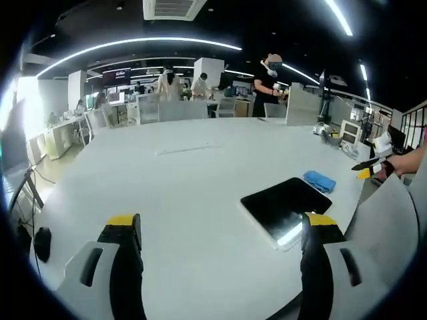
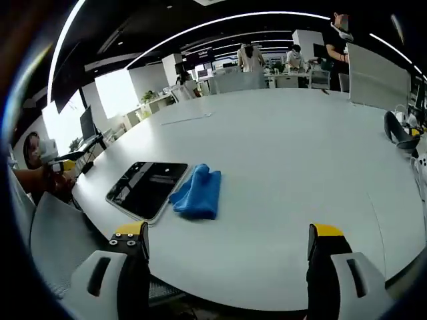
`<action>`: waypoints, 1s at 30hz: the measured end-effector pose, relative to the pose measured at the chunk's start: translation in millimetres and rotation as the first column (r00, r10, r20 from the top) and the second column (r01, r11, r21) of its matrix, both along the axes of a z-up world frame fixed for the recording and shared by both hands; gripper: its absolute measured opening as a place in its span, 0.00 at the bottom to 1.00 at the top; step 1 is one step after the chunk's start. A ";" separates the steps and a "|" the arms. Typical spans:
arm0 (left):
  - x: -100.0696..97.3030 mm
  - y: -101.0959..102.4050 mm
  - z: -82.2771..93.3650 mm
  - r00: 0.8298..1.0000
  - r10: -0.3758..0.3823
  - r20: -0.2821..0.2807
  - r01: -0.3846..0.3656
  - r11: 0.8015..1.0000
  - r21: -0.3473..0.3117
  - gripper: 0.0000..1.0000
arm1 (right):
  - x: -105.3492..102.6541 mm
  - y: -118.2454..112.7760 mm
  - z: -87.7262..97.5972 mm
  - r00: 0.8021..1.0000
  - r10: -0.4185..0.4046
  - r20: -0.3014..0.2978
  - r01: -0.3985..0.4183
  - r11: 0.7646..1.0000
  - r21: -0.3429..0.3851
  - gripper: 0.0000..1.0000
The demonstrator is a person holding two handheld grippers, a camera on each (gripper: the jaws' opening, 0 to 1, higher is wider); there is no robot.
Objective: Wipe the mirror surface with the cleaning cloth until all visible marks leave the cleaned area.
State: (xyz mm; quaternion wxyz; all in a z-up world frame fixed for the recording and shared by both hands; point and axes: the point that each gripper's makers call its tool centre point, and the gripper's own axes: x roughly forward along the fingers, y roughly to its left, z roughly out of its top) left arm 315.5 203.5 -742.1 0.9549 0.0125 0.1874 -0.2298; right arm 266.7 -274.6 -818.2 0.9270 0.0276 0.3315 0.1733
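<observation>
A dark rectangular mirror (image 1: 285, 208) lies flat on the white table (image 1: 193, 180), close to the near right edge. In the right gripper view the mirror (image 2: 148, 187) sits at the left with a folded blue cloth (image 2: 198, 190) touching its right side. The same cloth (image 1: 319, 181) lies just beyond the mirror in the left gripper view. My left gripper (image 1: 220, 230) is open above the table, its right jaw next to the mirror's corner. My right gripper (image 2: 227, 240) is open over the table's near edge, short of the cloth. Nothing is held.
Small devices and a black stand (image 1: 327, 110) crowd the table's far right. A grey chair back (image 2: 57, 233) stands by the mirror's side of the table. Several people (image 1: 268, 83) work at desks behind. The other hand-held gripper (image 1: 373, 163) enters at the right.
</observation>
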 end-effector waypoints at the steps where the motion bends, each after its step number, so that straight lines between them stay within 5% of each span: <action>1: -0.6 -1.2 -1.6 1.000 -0.003 -0.007 0.003 1.000 0.003 0.99 | 0.6 -0.6 1.8 1.000 -0.001 0.003 0.001 1.000 0.000 0.98; 30: 1.8 10.2 8.0 1.000 0.012 0.010 -0.012 1.000 0.015 0.99 | 15.1 11.2 -0.1 1.000 0.008 -0.002 -0.008 1.000 0.011 0.98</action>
